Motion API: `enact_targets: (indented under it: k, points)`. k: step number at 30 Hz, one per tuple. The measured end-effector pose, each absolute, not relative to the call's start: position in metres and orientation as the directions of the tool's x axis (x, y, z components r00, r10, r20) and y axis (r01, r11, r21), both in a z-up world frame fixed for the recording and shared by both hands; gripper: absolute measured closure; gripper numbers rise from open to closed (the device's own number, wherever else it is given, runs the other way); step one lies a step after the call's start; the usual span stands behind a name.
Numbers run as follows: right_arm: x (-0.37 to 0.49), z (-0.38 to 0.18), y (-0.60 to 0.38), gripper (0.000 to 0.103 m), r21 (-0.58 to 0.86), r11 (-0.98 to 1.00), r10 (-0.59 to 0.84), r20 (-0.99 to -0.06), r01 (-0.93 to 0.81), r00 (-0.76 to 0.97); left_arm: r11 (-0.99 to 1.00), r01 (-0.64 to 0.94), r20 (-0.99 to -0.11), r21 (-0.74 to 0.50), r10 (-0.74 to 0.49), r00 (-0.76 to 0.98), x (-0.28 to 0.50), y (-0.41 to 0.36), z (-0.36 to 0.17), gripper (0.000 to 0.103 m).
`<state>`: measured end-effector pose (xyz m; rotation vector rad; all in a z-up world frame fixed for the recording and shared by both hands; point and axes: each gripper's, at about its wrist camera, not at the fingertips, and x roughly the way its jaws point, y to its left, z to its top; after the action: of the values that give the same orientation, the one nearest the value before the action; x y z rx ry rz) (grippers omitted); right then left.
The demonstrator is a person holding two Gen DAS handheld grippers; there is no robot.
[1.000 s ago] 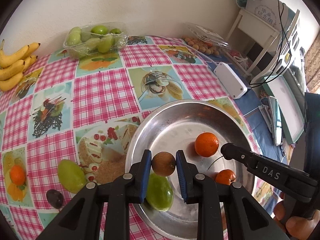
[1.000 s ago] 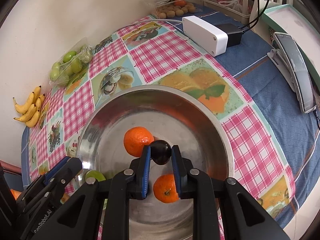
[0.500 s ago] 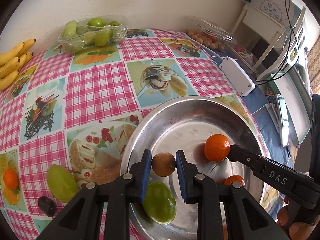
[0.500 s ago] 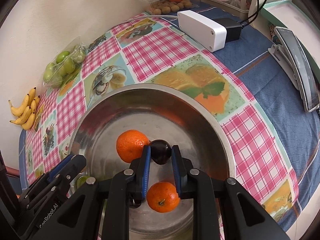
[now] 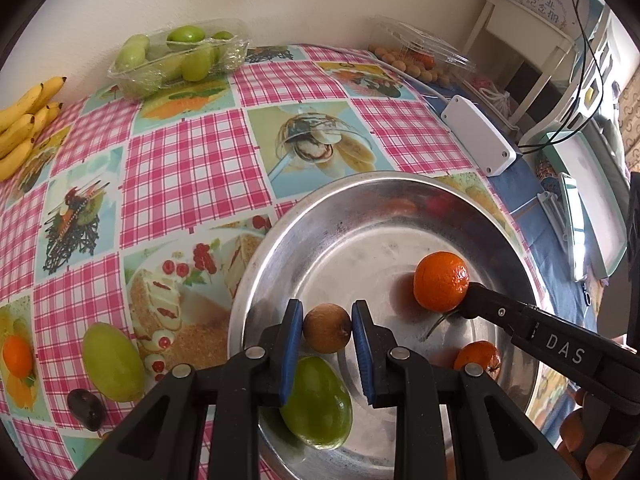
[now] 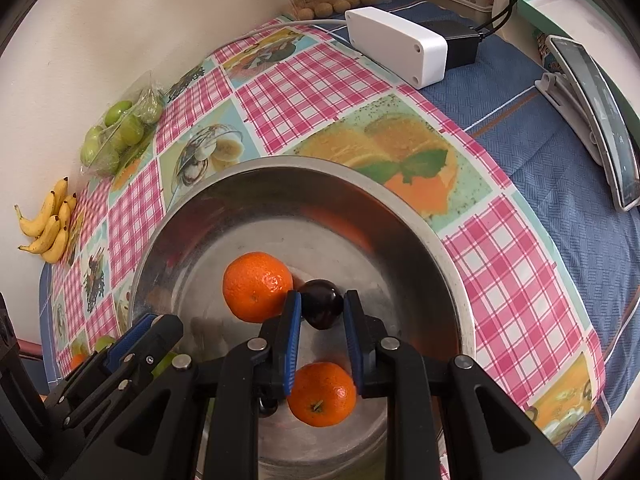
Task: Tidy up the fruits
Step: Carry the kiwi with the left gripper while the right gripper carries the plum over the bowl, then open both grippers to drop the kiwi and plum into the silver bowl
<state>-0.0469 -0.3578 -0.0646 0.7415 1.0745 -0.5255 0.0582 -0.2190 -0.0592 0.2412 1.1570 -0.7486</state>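
A steel bowl (image 5: pixel 500 224) (image 6: pixel 420 240) sits on the checked tablecloth. It holds a large orange (image 5: pixel 440 286) (image 6: pixel 256 286), a small orange (image 5: pixel 478 360) (image 6: pixel 322 394) and a green mango (image 5: pixel 320 404). My left gripper (image 5: pixel 327 326) is shut on a small brown fruit (image 5: pixel 327 328) above the bowl's near left side. My right gripper (image 6: pixel 320 310) is shut on a dark plum (image 6: pixel 320 308) over the bowl, next to the large orange. A second green mango (image 5: pixel 112 364) and a dark plum (image 5: pixel 86 408) lie on the cloth left of the bowl.
Bananas (image 5: pixel 24 124) (image 6: pixel 50 224) and a clear tray of green fruit (image 5: pixel 176 54) (image 6: pixel 116 136) lie by the wall. A clear box of small brown fruit (image 5: pixel 416 56) and a white power box (image 5: pixel 476 140) (image 6: pixel 396 46) are at the right.
Both grippers have moved forward and lower over the bowl, each still gripping its fruit. The bowl and oranges look larger and nearer.
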Motion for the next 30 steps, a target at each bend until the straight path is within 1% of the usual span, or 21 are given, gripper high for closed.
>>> enact_targets:
  k: [9,18,25,30]
  points:
    - [-0.046,-0.065,-0.358,0.079,0.274,0.653,-0.04,-0.919,0.706,0.393,0.735,0.648,-0.897,-0.2,-0.403,0.18,0.058,-0.22,-0.057,0.074]
    - [-0.049,-0.052,-0.357,0.078,0.261,0.67,-0.074,-0.908,0.695,0.413,0.744,0.64,-0.894,-0.192,-0.401,0.199,0.056,-0.216,-0.038,0.074]
    - [-0.05,-0.035,-0.351,0.078,0.258,0.694,-0.099,-0.89,0.672,0.444,0.791,0.59,-0.906,-0.16,-0.356,0.231,0.06,-0.204,-0.026,0.074]
    - [-0.049,-0.034,-0.347,0.079,0.256,0.706,-0.095,-0.89,0.66,0.447,0.83,0.534,-0.91,-0.159,-0.333,0.248,0.069,-0.189,-0.024,0.074]
